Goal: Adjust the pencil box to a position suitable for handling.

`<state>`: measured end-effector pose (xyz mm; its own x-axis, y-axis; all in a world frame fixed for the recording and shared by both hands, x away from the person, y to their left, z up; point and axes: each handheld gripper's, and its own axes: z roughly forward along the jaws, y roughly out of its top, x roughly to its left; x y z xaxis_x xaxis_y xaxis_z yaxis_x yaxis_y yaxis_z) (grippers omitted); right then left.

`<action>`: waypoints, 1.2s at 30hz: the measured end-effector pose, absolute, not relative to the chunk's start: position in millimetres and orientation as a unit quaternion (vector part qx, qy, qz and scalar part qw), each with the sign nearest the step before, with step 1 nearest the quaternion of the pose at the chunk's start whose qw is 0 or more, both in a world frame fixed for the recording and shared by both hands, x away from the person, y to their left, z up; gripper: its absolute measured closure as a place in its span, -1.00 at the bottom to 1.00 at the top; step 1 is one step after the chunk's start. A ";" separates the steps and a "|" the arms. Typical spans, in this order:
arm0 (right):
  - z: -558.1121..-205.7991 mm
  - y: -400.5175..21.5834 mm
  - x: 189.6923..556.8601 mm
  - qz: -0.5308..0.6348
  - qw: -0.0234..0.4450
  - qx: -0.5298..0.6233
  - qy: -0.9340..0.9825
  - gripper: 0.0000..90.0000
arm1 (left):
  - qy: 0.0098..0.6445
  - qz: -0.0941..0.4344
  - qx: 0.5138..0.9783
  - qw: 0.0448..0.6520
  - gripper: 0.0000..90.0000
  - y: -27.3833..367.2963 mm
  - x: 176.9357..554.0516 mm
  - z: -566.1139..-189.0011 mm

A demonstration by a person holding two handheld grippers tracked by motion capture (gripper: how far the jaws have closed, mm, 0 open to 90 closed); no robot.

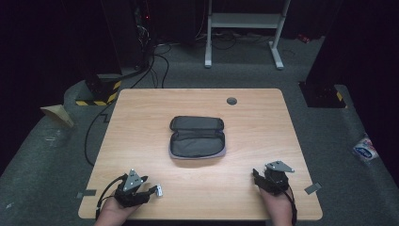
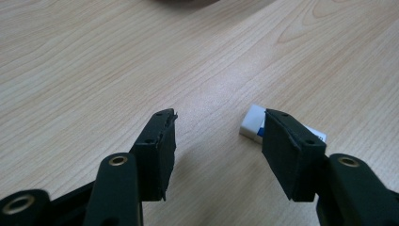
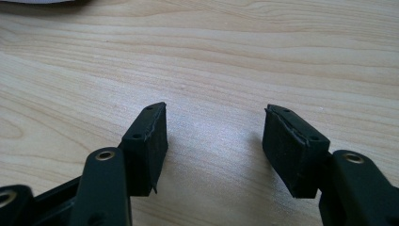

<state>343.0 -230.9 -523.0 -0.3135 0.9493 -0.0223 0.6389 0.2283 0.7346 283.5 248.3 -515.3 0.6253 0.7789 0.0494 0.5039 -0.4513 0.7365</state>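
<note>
Eraser (image 2: pixel 251 123) on pale wooden table (image 1: pixel 141 113), dark room, grey carpet (image 1: pixel 42 160).

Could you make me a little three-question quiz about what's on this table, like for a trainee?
1. True or false: the pencil case lies unzipped and open.
2. Which gripper is nearest the white eraser: A left, B right?
3. What do the right gripper fingers hold?

Key: 1 true. 2 A; the eraser lies just outside the left gripper, beside one open finger. 3 Nothing; bare table shows between them.
</note>
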 end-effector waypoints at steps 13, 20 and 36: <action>-523.0 -230.7 342.6 0.320 0.243 0.533 0.745 -0.09 | 0.381 0.200 0.817 0.384 0.12 234.6 291.2 -509.9; -523.0 -230.9 342.8 0.320 0.243 0.532 0.746 -0.09 | 0.352 0.175 0.828 0.399 0.13 226.6 277.5 -509.7; -523.0 -230.7 342.8 0.321 0.241 0.531 0.746 -0.07 | 0.338 0.150 0.849 0.377 0.60 223.2 281.3 -520.6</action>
<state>342.8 -230.7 -523.0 -0.3199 0.9473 -0.0178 0.6379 0.2293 0.7352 281.3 223.2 -520.6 0.7265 0.6872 -0.0003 0.4609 -0.4871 0.7418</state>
